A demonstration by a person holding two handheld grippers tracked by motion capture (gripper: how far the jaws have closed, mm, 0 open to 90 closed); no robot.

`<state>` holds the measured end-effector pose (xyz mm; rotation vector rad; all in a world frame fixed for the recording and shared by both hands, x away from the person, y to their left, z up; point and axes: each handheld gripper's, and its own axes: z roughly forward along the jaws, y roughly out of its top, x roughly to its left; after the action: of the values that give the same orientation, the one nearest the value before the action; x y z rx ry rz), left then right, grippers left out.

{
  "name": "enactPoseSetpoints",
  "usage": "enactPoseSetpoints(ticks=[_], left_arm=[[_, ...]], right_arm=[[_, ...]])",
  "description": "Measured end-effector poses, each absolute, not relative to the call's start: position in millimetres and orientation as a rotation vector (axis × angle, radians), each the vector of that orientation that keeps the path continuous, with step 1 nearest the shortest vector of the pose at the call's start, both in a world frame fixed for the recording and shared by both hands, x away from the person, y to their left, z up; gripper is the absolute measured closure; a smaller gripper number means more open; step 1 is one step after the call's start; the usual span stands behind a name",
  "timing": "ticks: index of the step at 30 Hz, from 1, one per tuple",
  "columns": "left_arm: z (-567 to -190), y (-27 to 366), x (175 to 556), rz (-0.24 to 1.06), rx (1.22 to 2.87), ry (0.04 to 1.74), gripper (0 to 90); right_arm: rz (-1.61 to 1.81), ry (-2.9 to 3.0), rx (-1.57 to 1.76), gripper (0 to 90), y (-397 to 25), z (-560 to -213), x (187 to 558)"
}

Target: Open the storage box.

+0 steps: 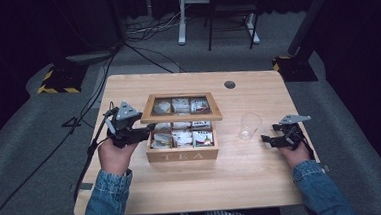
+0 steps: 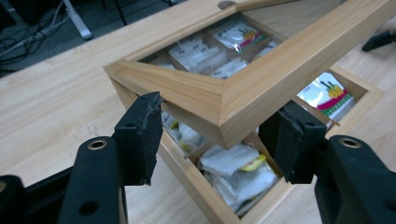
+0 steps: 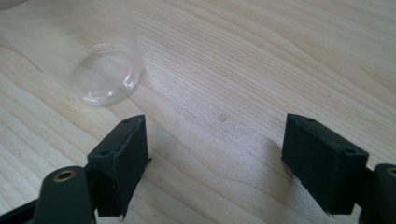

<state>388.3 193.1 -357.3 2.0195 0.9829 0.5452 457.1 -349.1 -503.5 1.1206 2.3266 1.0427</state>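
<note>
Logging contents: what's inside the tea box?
The tea box holds packaged tea bags sorted into compartments, white sachets and some with red and green print. Its half-raised windowed lid covers the back row, seen only partly through the pane. No count is possible.

A light wooden worktop (image 1: 257,91) stands on grey carpet (image 1: 25,147). Black cables (image 1: 139,45) trail at upper left; white furniture legs (image 1: 182,18) stand top centre, against dark surroundings.

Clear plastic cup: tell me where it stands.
In the high view the clear plastic cup stands upright on the table, between the tea box and the right gripper.
</note>
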Motion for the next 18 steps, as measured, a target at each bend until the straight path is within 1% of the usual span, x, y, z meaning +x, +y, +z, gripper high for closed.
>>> enactPoseSetpoints(ticks=[3,11,13,14,16,18], left_arm=[[-353,191,392,0.579,2.007,0.981,39.7],[-347,189,402,0.594,1.978,0.991,39.8],[-346,189,404,0.590,1.977,0.994,40.0],[-346,191,408,0.562,1.977,1.012,40.0],[-345,192,412,0.549,1.985,1.025,40.1],[-345,192,414,0.553,1.980,1.034,40.9]], right_arm=[[1.043,2.326,1.121,22.9,-349,-503,457],[1.041,2.326,1.122,22.8,-349,-503,457],[1.041,2.325,1.122,22.7,-349,-503,457],[1.040,2.326,1.122,22.7,-349,-503,457],[1.040,2.326,1.123,22.7,-349,-503,457],[1.041,2.326,1.123,22.7,-349,-503,457]])
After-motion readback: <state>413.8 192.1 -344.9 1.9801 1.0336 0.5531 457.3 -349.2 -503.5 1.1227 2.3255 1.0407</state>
